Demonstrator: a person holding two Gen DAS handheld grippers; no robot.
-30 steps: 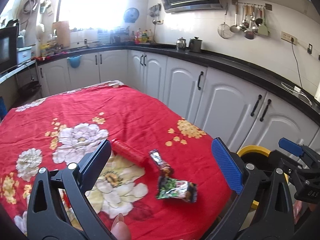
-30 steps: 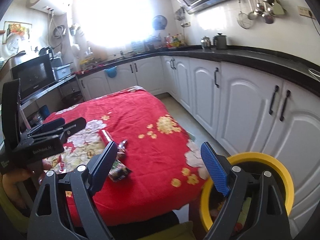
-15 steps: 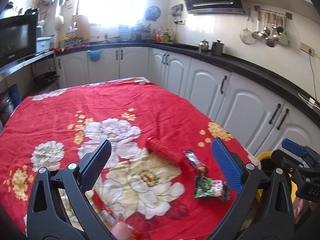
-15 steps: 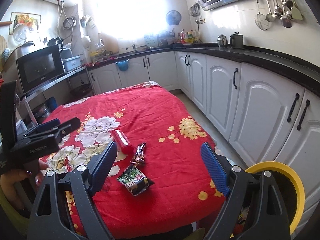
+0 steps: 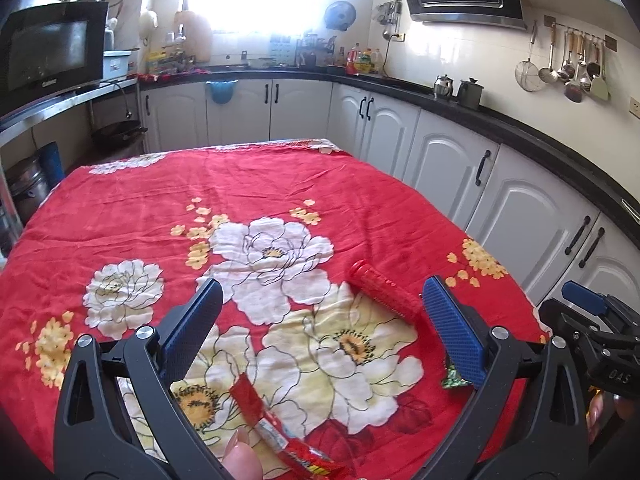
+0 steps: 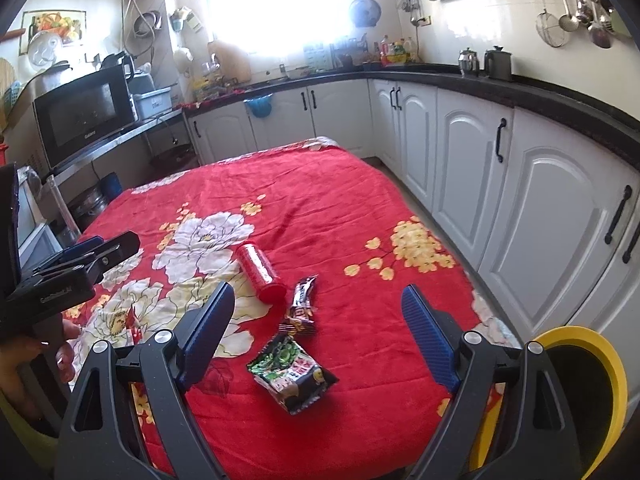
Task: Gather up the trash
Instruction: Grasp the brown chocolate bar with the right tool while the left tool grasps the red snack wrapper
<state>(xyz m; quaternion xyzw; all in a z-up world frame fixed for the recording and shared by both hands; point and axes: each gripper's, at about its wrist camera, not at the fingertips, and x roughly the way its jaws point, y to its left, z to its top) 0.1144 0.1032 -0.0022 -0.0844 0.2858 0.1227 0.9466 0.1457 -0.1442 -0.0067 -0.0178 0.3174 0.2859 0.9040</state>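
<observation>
- The left gripper is spread wide with nothing between its fingers, low in the left-wrist frame over the red floral tablecloth, probably lining up on the red wrapper at bottom centre.
- The right gripper is likewise released and empty, centred in the right-wrist frame above the green-black snack packet, a sensible approach.
- Just beyond lie a dark candy wrapper and a red cylinder.
- A yellow-rimmed bin waits at lower right, beside the table edge for short drops.
</observation>
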